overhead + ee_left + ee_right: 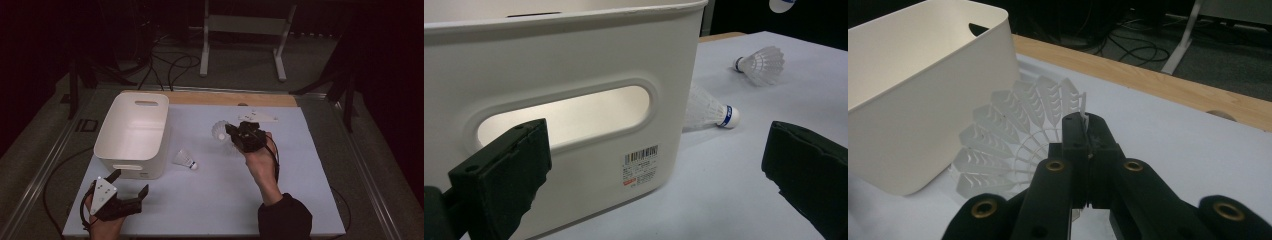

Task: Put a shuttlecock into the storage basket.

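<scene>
My right gripper [231, 132] hangs above the middle of the white table mat [280, 200], shut on the skirt edge of a white shuttlecock [219, 131]. In the right gripper view its jaws [1087, 134] pinch the plastic feather rim of that shuttlecock [1013, 135], next to the white bin [913, 105]. A second shuttlecock [185, 159] lies on the mat beside the bin [132, 132]. A third shuttlecock [230, 148] lies under the right gripper. At the near left corner my left gripper [131, 183] is open and holds nothing. It faces the bin's handle slot [569, 117] and the lying shuttlecocks [711, 112] [761, 65].
A flat white plate [257, 117] lies near the mat's far edge, by a wooden strip [230, 98]. Beyond the table are cables and a white stand's legs [245, 45] on the floor. A barcode label [640, 164] is on the bin's near wall.
</scene>
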Action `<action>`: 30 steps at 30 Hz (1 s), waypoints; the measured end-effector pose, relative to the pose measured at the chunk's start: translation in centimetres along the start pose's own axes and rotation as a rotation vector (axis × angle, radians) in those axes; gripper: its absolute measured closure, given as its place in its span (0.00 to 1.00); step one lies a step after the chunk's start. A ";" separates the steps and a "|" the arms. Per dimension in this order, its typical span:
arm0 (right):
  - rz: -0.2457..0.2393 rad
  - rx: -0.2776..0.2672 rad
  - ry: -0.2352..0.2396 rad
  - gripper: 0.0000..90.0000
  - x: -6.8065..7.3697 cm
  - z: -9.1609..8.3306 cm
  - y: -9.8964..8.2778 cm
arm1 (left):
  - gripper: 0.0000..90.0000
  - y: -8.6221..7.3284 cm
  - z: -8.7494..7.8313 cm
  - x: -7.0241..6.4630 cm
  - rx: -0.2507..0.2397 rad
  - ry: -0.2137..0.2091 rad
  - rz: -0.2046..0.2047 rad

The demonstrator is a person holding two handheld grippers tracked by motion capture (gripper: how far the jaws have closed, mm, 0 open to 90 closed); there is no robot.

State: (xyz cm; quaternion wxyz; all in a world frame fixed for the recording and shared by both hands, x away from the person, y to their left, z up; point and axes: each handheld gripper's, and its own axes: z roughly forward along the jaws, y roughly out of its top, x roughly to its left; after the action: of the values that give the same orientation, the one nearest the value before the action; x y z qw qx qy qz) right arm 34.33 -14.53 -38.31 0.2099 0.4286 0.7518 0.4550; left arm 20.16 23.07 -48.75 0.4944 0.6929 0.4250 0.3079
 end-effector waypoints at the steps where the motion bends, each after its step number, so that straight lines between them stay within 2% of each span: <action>1: 0.000 -0.002 0.000 0.99 0.0 0.0 0.1 | 0.00 0.0 0.0 0.0 0.000 0.000 0.000; 17: -0.007 -0.009 0.015 0.99 0.4 0.2 1.2 | 0.00 0.0 0.0 0.0 0.000 -0.001 -0.001; 30: 0.014 -0.015 0.040 0.99 0.4 0.6 1.8 | 0.00 0.0 0.0 0.0 -0.002 -0.002 -0.002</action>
State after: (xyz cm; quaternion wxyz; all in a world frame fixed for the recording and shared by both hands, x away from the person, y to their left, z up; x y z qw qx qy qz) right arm 35.32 -13.50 -37.07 0.1951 0.4229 0.7494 0.4706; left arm 20.15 23.09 -48.73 0.4959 0.6922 0.4250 0.3071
